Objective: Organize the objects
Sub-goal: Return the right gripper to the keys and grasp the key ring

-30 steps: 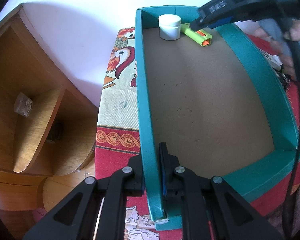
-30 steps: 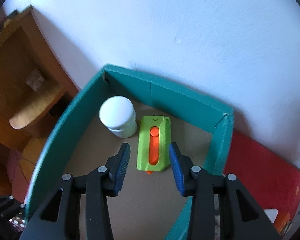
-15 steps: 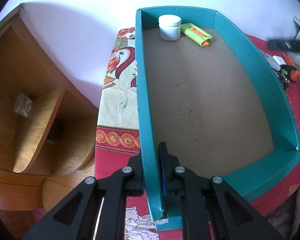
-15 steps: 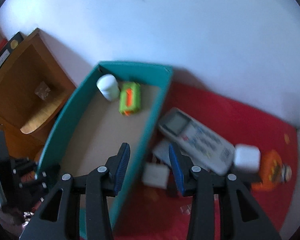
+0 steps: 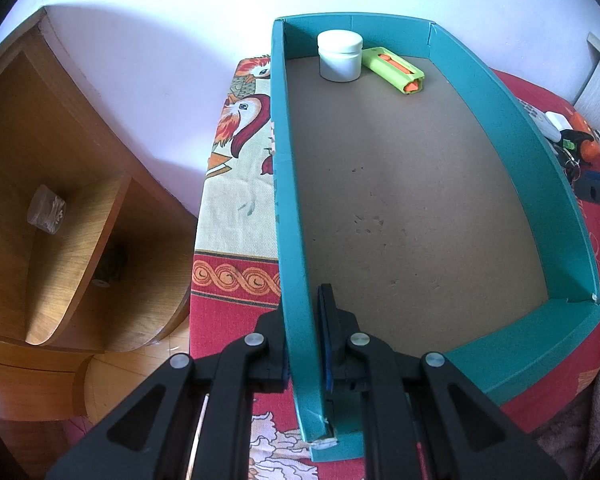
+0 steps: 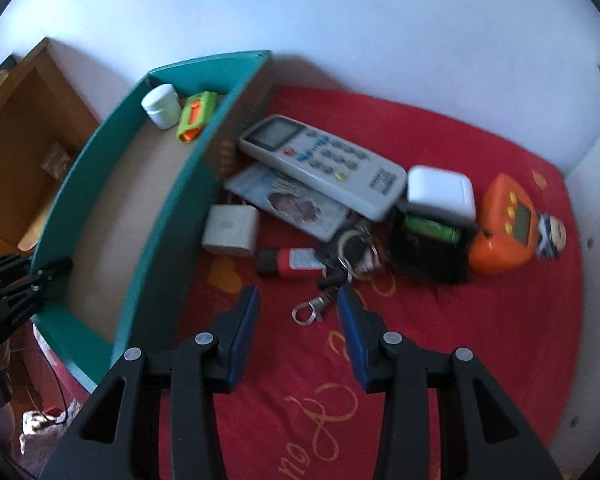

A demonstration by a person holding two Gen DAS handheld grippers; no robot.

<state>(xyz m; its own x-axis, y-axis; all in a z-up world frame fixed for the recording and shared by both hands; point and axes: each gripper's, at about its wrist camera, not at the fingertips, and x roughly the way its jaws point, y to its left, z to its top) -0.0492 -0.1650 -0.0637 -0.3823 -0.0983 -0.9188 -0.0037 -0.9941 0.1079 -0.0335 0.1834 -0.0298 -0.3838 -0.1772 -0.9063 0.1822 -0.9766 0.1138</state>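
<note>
On the red patterned cloth (image 6: 440, 320) that covers the table sits a shallow teal cardboard box with a brown floor (image 5: 296, 208). At its near left corner the left gripper (image 5: 306, 340) has its jaws pinching the box's long wall, one finger outside and one inside. At the far end of the box stand a white round lidded jar (image 5: 339, 55) and, just beside it, a lime-green flat utility knife with an orange slider (image 5: 394, 69); both lie near the back wall.

Beside the box on its right side lies a cluster of loose things: a grey remote control with a small screen (image 6: 324, 164) resting partly on a flat printed card (image 6: 288, 200), a white square charger plug (image 6: 230, 230), a red and black cylinder (blurred, perhaps a small torch) (image 6: 290, 262), a bunch of keys with a metal clip (image 6: 336, 276), a white rounded case (image 6: 440, 192), a black pouch with a green object inside (image 6: 430, 244) and an orange handheld toy with a screen (image 6: 508, 228).

Above the cloth hangs the right gripper (image 6: 298, 312), its jaws spread and holding nothing, the metal clip lying in the gap between the fingertips.
</note>
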